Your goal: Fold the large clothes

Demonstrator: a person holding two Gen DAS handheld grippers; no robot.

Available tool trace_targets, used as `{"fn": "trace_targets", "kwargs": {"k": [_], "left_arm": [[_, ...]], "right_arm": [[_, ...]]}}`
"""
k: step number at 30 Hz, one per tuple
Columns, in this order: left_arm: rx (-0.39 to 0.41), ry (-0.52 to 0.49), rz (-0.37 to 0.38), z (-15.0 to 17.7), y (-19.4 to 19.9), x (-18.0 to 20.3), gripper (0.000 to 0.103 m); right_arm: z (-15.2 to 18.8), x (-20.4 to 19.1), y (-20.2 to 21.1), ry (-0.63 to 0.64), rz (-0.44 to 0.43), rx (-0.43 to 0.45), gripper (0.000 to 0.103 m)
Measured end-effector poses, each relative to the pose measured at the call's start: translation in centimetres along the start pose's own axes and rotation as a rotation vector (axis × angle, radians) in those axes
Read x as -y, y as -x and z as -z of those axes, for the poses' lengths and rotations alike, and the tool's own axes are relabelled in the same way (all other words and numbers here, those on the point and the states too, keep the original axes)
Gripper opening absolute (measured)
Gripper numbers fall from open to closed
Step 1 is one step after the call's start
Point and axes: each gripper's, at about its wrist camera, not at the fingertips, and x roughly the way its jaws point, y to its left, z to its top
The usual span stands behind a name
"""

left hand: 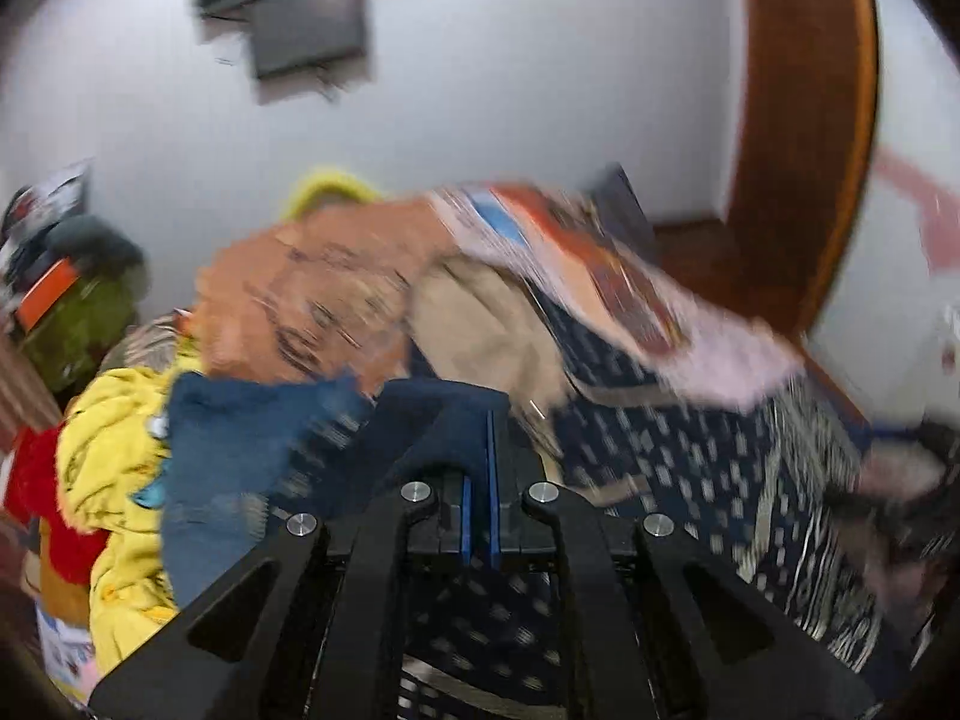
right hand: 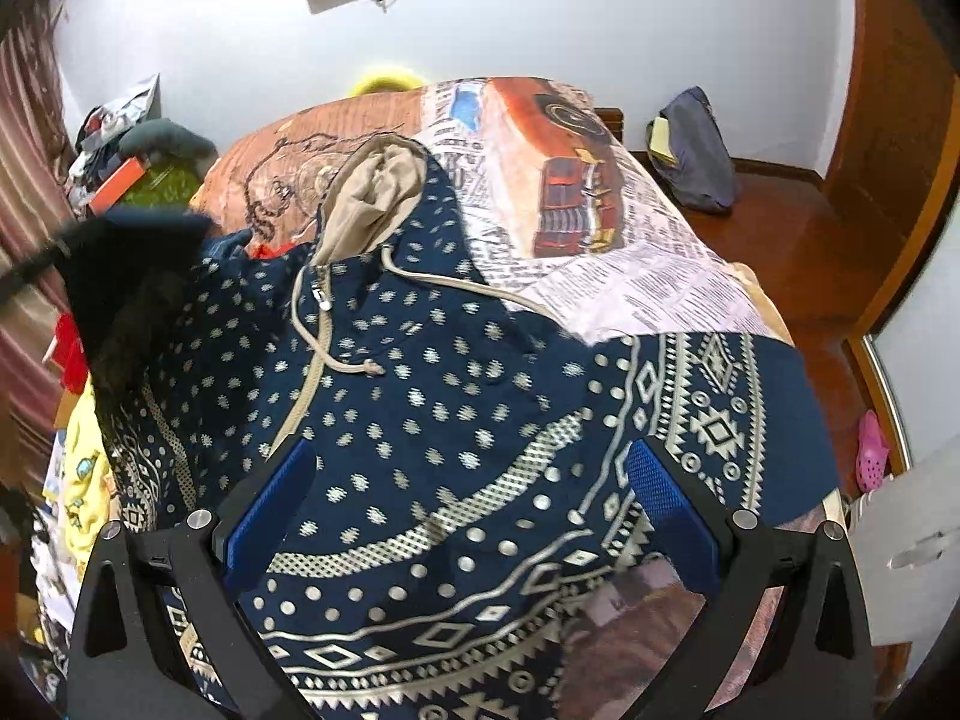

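Left wrist view, badly smeared by motion, shows my left claw (left hand: 478, 468) with its blue pads pressed together on a fold of dark navy cloth, which I take to be a sleeve or side edge of the hoodie (left hand: 690, 462). Past the tips, toward 12 o'clock, the tan hood lining (left hand: 480, 324) sits against the printed bedspread (left hand: 606, 276), and a heap of yellow and red clothes (left hand: 114, 456) lies at 9 o'clock. Over in the other view my right claw (right hand: 471, 516) hangs spread wide just above the hoodie's lower body, both pads clear of the cloth as far as I can tell. The hoodie lies face up across the bed, hood toward 12 o'clock, hem toward me; it is navy with pale dots and a broad band of pale geometric trim, a tan zip and a drawcord (right hand: 336, 354) trailing loose down the chest. At 10 o'clock a dark bunched part is lifted off the bed. I judge this to be the first fold, the lifted side coming across the chest. Next I need to lay it flat along the zip, and my right claw should pin or smooth the body so it doesn't drag.
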Motion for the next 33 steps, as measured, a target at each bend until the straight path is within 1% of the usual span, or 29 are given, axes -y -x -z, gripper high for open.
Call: {"fn": "trace_targets", "kwargs": {"k": [3, 5, 8, 10, 11, 13, 14, 15, 16, 17, 19, 22, 23, 26, 28, 33], "left_arm": [[-0.113, -0.05, 0.045, 2.1, -3.3, 2.8, 0.003], [-0.192, -0.067, 0.062, 4.0, -5.4, 4.2, 0.003], [-0.274, -0.069, 0.098, 6.3, -7.1, 5.5, 0.003], [-0.316, -0.081, 0.105, 7.3, -7.9, 6.2, 0.004], [-0.343, -0.086, 0.113, 8.0, -8.2, 6.3, 0.006], [-0.373, -0.086, 0.135, 8.7, -7.8, 6.5, 0.021], [-0.369, -0.086, 0.148, 9.0, -7.1, 6.4, 0.027], [-0.368, -0.086, 0.158, 9.1, -6.6, 6.3, 0.044], [-0.364, -0.084, 0.168, 9.2, -5.9, 6.1, 0.058], [-0.351, -0.079, 0.177, 9.3, -5.3, 5.9, 0.061], [-0.316, -0.071, 0.193, 9.4, -3.5, 5.1, 0.062], [-0.267, -0.037, 0.171, 9.3, -0.9, 2.8, 0.067], [-0.245, -0.015, 0.154, 9.4, 0.1, 1.5, 0.067], [-0.213, 0.04, 0.1, 9.3, 1.8, -2.1, 0.068], [-0.191, 0.089, 0.055, 9.6, 3.0, -5.3, 0.069], [-0.173, 0.182, -0.042, 11.5, 5.1, -11.6, 0.069]], "right_arm": [[0.5, 1.1, 0.0, -0.019, -0.002, -0.005, 0.103], [0.8, 1.6, -0.1, -0.023, 0.004, -0.016, 0.103], [1.2, 2.1, -0.2, -0.018, 0.015, -0.029, 0.103], [1.5, 2.1, -0.3, -0.009, 0.028, -0.033, 0.103], [1.5, 2.0, -0.4, 0.0, 0.036, -0.035, 0.103], [1.6, 1.6, -0.4, 0.022, 0.048, -0.037, 0.103], [1.5, 1.3, -0.5, 0.035, 0.052, -0.038, 0.103], [1.4, 0.9, -0.5, 0.049, 0.054, -0.038, 0.103], [1.3, 0.6, -0.5, 0.063, 0.054, -0.037, 0.103], [1.1, 0.0, -0.5, 0.08, 0.055, -0.033, 0.103], [0.8, -1.2, -0.5, 0.112, 0.057, -0.024, 0.103], [0.2, -3.6, -0.5, 0.174, 0.049, -0.01, 0.103], [0.1, -4.7, -0.6, 0.2, 0.043, -0.005, 0.103], [-0.3, -8.0, -0.9, 0.278, 0.017, 0.006, 0.103], [-0.4, -10.4, -1.3, 0.331, 0.003, 0.011, 0.103], [-0.4, -16.7, -3.4, 0.465, -0.051, 0.01, 0.103]]}}
